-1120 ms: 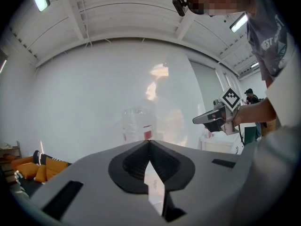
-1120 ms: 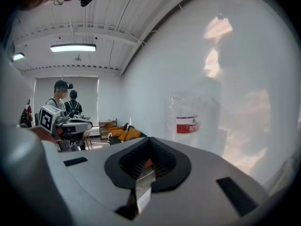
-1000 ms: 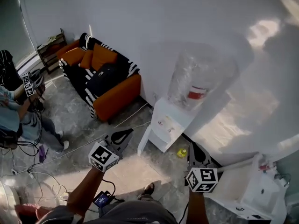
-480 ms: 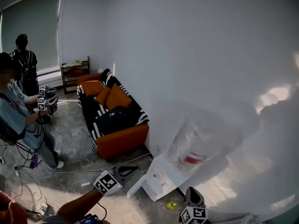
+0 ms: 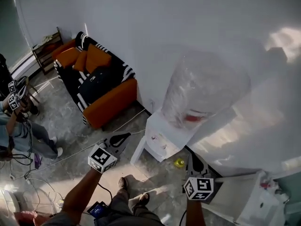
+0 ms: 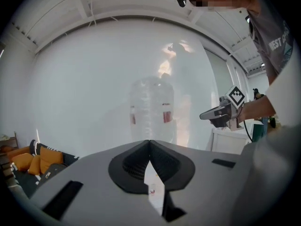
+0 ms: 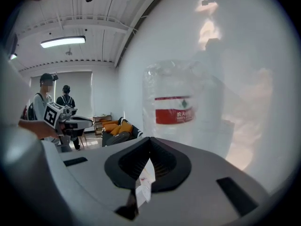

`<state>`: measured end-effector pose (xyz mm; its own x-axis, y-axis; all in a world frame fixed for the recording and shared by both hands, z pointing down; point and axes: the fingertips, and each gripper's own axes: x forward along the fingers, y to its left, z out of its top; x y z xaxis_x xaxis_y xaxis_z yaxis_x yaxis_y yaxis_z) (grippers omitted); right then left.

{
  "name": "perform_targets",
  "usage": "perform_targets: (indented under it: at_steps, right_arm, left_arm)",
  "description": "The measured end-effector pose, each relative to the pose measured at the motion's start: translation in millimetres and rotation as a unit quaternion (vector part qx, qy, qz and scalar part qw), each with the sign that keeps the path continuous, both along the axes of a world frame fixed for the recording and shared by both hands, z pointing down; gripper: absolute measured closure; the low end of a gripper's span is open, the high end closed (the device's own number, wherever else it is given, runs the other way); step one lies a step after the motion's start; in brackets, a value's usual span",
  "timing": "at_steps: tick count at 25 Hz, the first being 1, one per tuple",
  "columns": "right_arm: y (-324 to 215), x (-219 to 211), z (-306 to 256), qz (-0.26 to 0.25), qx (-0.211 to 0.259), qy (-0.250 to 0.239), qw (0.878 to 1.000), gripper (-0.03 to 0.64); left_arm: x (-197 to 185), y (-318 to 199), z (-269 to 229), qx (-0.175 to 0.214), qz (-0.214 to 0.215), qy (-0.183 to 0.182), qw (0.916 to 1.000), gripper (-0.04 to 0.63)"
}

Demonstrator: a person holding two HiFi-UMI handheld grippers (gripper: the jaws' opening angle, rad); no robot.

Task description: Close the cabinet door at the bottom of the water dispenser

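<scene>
The door (image 5: 138,150) hangs open at the bottom of the dispenser (image 5: 162,134), swung out from its left side. The left gripper (image 5: 124,136) is just left of the dispenser, close to the door's edge. The right gripper (image 5: 194,154) is farther, off the right side. Both grippers' fingers (image 6: 134,166) are squeezed together, holding nothing.

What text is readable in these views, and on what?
"WEST": print on the person's grey shirt, left gripper view; what follows is cut off.
Red label on the water bottle: white Chinese characters, too blurred to read.
Marker cubes: square patterns only, no words.
Nothing else is legible.
</scene>
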<state>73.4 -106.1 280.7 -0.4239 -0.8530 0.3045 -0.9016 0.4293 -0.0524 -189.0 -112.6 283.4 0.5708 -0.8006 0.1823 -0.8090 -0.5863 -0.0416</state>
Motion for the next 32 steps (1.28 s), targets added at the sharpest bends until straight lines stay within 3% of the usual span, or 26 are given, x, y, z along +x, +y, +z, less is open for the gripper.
perform_targets:
  at_steps: [8,13,17,19,32]
  right_arm:
    - [-12,19,78,0.06,-0.038,0.0,0.997,0.591]
    - [-20,39,136,0.093,-0.066,-0.006,0.993,0.591]
    - [-14,50,185,0.11,-0.099,-0.004,0.989,0.591]
    - [-10,53,209,0.114,-0.116,0.001,0.987,0.591]
    - [6,50,328,0.134,-0.178,-0.007,0.975,0.589]
  left_arm:
    - [5,-40,113,-0.085,0.033,-0.009,0.9958,0.578]
    - [10,-59,196,-0.143,0.033,-0.015,0.989,0.577]
    - [12,-61,257,-0.192,0.035,-0.022,0.9805,0.572]
    - [12,-59,288,-0.216,0.033,-0.021,0.9755,0.521]
    - [-2,-31,480,-0.338,0.015,-0.038,0.9403,0.417]
